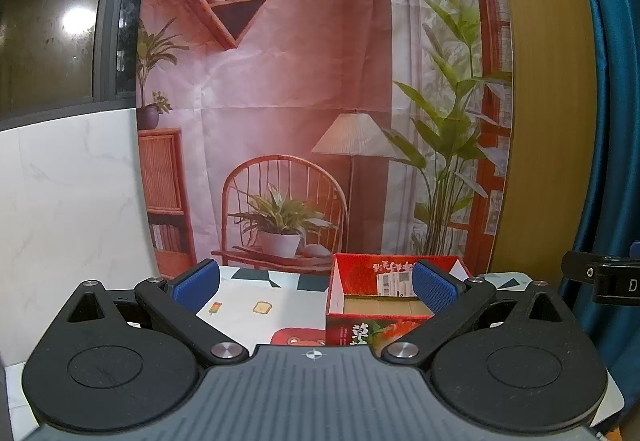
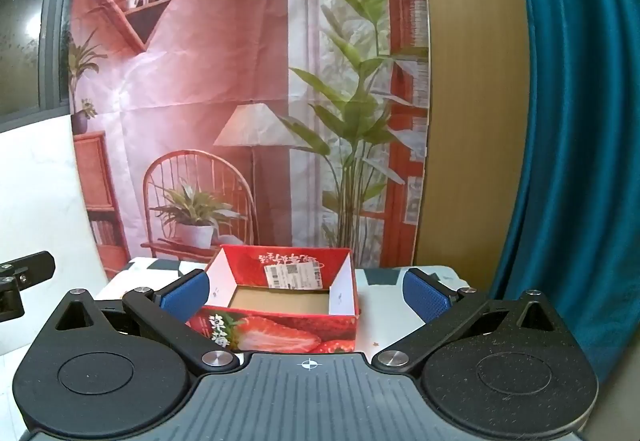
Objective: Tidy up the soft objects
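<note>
Nearest the lens in each wrist view, the gripper's black body and blue-padded fingers are shown. The left gripper (image 1: 316,283) and right gripper (image 2: 306,291) are both spread to their widest; nothing is held or touched. An open red strawberry-print cardboard box (image 2: 280,325) is set on the patterned tabletop (image 1: 248,301), empty, with a shipping label (image 2: 294,276) on its inner back wall. A red item with a bear face (image 1: 298,337), just left of the box, is largely hidden; whether it is soft cannot be told. The box is judged light and easily dented, best taken by a side wall.
</note>
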The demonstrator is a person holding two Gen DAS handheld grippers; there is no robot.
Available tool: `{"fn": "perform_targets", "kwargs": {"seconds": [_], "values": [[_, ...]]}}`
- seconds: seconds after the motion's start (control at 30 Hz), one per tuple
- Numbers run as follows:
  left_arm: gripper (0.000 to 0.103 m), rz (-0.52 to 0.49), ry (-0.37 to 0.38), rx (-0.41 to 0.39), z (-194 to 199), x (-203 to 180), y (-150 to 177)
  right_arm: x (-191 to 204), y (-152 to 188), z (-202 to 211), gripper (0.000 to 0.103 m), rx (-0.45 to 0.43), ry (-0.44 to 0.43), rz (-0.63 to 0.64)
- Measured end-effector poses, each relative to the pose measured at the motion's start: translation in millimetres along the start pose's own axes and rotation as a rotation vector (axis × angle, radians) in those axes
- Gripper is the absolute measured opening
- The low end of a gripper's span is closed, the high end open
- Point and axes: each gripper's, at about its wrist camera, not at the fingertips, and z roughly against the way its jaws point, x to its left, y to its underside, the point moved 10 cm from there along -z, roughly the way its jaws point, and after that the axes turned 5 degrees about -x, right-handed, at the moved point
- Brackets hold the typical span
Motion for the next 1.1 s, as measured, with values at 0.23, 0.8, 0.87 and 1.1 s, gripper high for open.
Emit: {"fn": "perform_targets", "kwargs": {"seconds": [0.23, 0.8, 0.87, 1.1], "values": [[0.103, 0.003, 0.002, 0.004, -1.7, 0.3, 0.6, 0.5, 1.6, 0.7, 0.103, -0.002, 0.000, -0.001], [0.103, 0.005, 0.007, 0.010, -2.8, 0.1, 4.4, 0.8, 4.0, -0.2, 0.103, -0.003, 0.002, 0.000], [0.103, 0.005, 0.007, 0.009, -2.8, 0.1, 4.6, 0.8, 4.1, -0.3, 0.103, -0.003, 0.001, 0.000], [0.103, 0.007, 0.009, 0.011, -3.4, -1.2, 4.7, 0.8, 4.5, -0.3, 0.103, -0.003, 0.001, 0.000]]}}
